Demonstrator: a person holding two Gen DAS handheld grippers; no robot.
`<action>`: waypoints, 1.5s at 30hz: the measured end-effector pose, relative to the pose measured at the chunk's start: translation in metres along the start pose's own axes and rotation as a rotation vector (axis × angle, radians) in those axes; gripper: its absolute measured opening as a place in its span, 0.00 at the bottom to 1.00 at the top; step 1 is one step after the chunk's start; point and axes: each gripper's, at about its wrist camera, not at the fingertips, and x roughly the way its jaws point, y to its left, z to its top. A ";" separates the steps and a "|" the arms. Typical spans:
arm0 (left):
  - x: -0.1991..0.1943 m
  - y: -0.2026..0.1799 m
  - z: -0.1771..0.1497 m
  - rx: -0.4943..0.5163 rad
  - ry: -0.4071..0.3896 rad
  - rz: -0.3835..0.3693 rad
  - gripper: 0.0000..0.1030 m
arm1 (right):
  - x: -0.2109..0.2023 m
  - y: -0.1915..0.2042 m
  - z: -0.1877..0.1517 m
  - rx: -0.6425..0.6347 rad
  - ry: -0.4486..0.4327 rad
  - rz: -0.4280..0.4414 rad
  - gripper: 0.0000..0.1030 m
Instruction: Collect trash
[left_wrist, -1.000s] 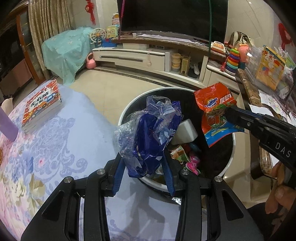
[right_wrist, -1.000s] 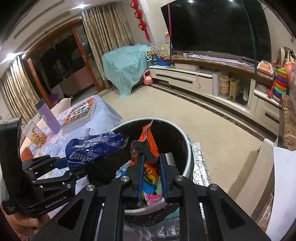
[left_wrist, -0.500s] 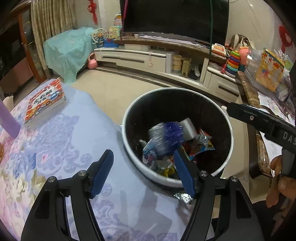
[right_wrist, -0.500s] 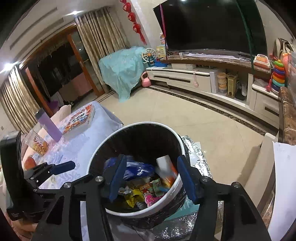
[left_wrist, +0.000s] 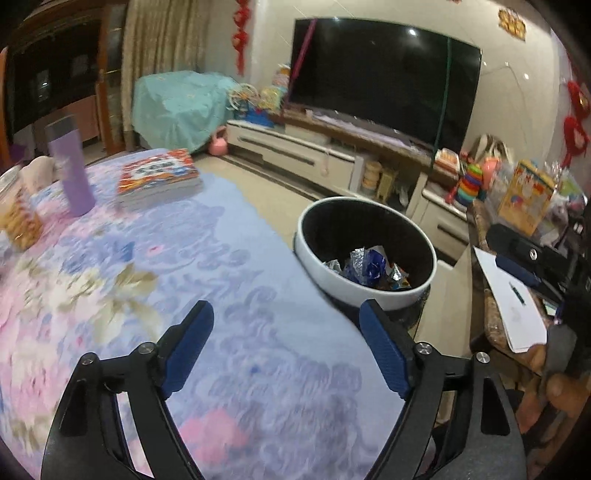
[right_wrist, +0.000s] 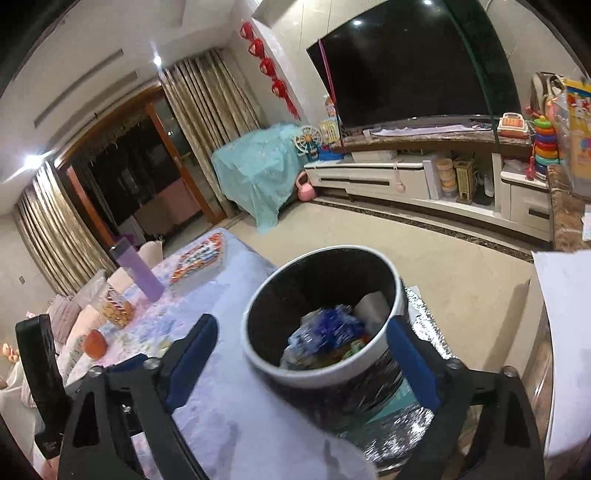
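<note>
Hovering above floral tablecloth (left_wrist: 229, 258), left tool (left_wrist: 286, 345) and right tool (right_wrist: 301, 352) spread wide, empty; wrappers (left_wrist: 365, 264) inside bin (left_wrist: 332, 254)

Wrappers (left_wrist: 365, 264) in bin (left_wrist: 317, 254), right of table (left_wrist: 221, 280).

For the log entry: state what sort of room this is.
Most likely a home living room: a large television on a low media cabinet, children's toys such as a ring stacker, and a table with a floral cloth beside the trash bin.
</note>
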 end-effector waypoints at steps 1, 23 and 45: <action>-0.010 0.003 -0.003 -0.008 -0.015 0.005 0.82 | -0.007 0.007 -0.006 -0.003 -0.009 0.008 0.96; -0.141 0.021 -0.048 -0.013 -0.377 0.222 1.00 | -0.109 0.098 -0.046 -0.256 -0.401 -0.218 1.00; -0.182 0.028 -0.076 -0.037 -0.415 0.324 1.00 | -0.128 0.127 -0.081 -0.329 -0.372 -0.189 1.00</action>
